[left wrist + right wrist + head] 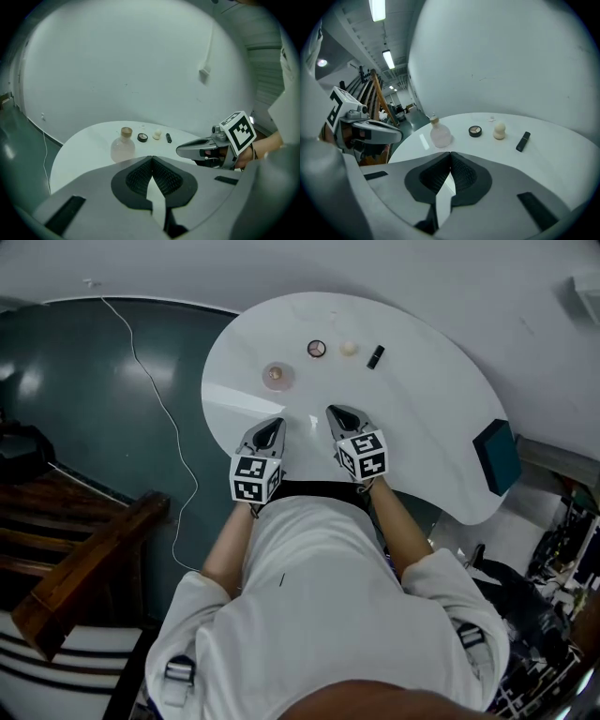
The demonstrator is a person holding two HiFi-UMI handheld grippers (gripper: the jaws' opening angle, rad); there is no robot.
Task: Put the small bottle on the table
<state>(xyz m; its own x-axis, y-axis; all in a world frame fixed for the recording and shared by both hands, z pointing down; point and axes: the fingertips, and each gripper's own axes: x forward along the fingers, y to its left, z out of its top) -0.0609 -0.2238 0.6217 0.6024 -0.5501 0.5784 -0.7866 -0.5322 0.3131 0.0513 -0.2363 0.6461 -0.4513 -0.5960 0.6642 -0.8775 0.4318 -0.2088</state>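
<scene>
The small bottle (277, 376), round, pinkish and clear with a tan cap, stands upright on the white table (422, 399); it also shows as the bottle (123, 147) in the left gripper view and the bottle (440, 134) in the right gripper view. Both grippers hover side by side over the table's near edge, short of the bottle. My left gripper (273, 427) is shut, its pads (140, 176) meeting with nothing between them. My right gripper (338, 415) is shut too, its pads (461, 173) touching and empty. Each gripper shows in the other's view: the right gripper (178, 150) and the left gripper (399, 136).
Behind the bottle lie a round compact (317, 349), a cream sponge (349, 348) and a black tube (375, 356). A teal block (496, 456) sits at the table's right edge. A white cable (159, 399) runs over the dark floor, with wooden furniture (84, 559) at the left.
</scene>
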